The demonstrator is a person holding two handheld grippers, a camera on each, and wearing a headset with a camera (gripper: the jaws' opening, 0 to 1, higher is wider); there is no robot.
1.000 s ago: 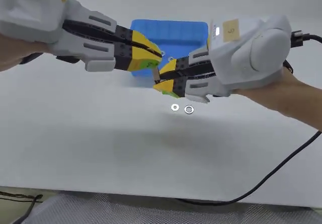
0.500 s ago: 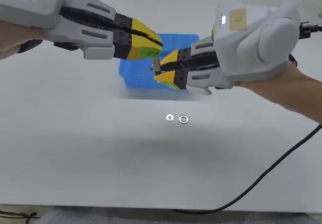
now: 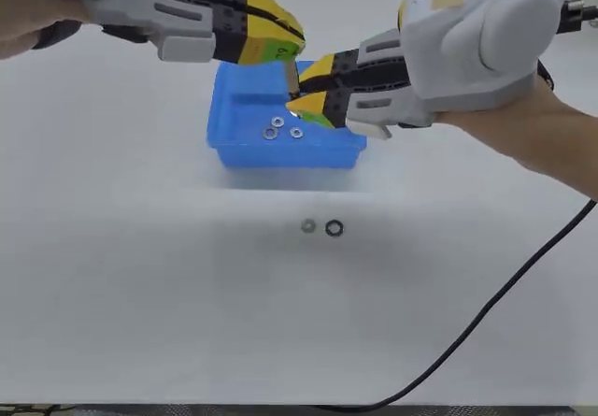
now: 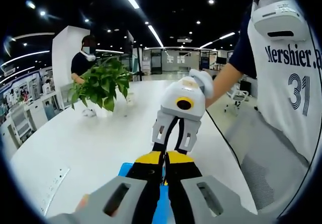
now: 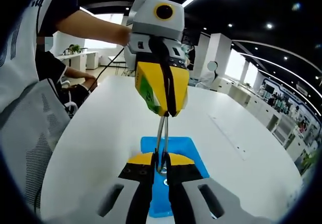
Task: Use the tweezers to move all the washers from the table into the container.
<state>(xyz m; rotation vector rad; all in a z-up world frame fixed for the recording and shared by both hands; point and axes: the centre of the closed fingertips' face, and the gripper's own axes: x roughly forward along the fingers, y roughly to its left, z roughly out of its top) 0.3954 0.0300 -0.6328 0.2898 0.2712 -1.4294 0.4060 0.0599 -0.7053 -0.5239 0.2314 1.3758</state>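
Two washers (image 3: 334,228) lie on the counter (image 3: 168,285) short of the fingers, left gripper (image 3: 299,42) and right gripper (image 5: 161,158) both clenched on the tweezers (image 5: 162,133) above the container (image 3: 280,156).

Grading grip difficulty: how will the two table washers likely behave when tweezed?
The washers look thin and flat on the table, so probably light but hard to get under. Shiny metal, they may slip from the tweezers.

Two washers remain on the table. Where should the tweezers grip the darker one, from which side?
The darker washer lies flat, so I'd bring the tweezers from above, one tip through its hole, pinching the ring on the side away from the paler washer.
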